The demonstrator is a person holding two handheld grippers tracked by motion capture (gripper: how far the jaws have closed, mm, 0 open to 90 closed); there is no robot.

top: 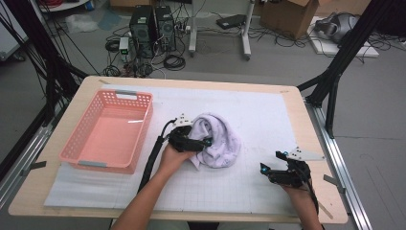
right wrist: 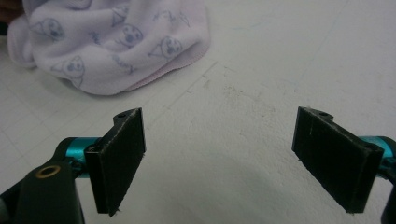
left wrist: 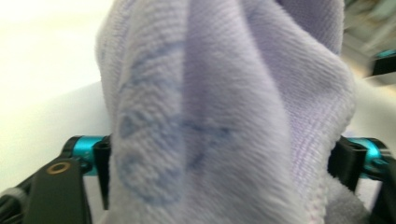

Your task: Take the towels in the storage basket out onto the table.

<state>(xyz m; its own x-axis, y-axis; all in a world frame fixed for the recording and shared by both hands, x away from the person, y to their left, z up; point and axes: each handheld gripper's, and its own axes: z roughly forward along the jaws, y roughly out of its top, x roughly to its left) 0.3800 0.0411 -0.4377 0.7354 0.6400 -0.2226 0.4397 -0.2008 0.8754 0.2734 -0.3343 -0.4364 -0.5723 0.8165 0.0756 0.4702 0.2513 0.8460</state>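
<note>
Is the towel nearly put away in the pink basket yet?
Not yet. The left gripper is shut on a fold of the towel, which lies bunched on the white mat beside the pink basket. The basket has nothing in it. The right gripper hangs over bare mat with its jaws wide apart. If the towel is meant for the basket, lifting it over is left to do.

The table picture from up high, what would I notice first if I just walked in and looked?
Probably the fluffy pale purple towel bunched up in the middle of the white mat, with the left gripper pushed into its folds. Next, the big pink basket at the table's left side, with nothing in it. The right gripper waits near the right edge, jaws wide open and holding nothing.
</note>
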